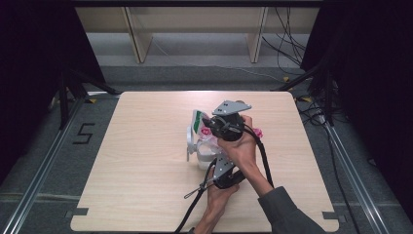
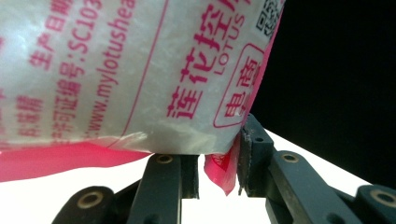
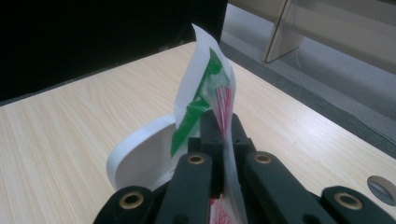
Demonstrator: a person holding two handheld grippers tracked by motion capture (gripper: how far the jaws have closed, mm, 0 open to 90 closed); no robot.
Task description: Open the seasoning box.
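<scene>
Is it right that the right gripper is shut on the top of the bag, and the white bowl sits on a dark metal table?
Only the table is wrong. The table is light wood, as the high view shows. The right gripper is indeed shut on the top of the bag, with the white bowl beside it.

A light wood-grain table (image 1: 146,161) stands on grey carpet (image 1: 195,78), its near edge notched at both corners. Metal floor rails (image 1: 44,165) run along either side, a black numeral 5 marking (image 1: 84,132) beside the left one. Beyond the table, pale wooden shelf legs (image 1: 138,36) rise from the floor, with black cables (image 1: 290,46) trailing at far right and black curtains (image 1: 29,73) closing in both flanks
</scene>
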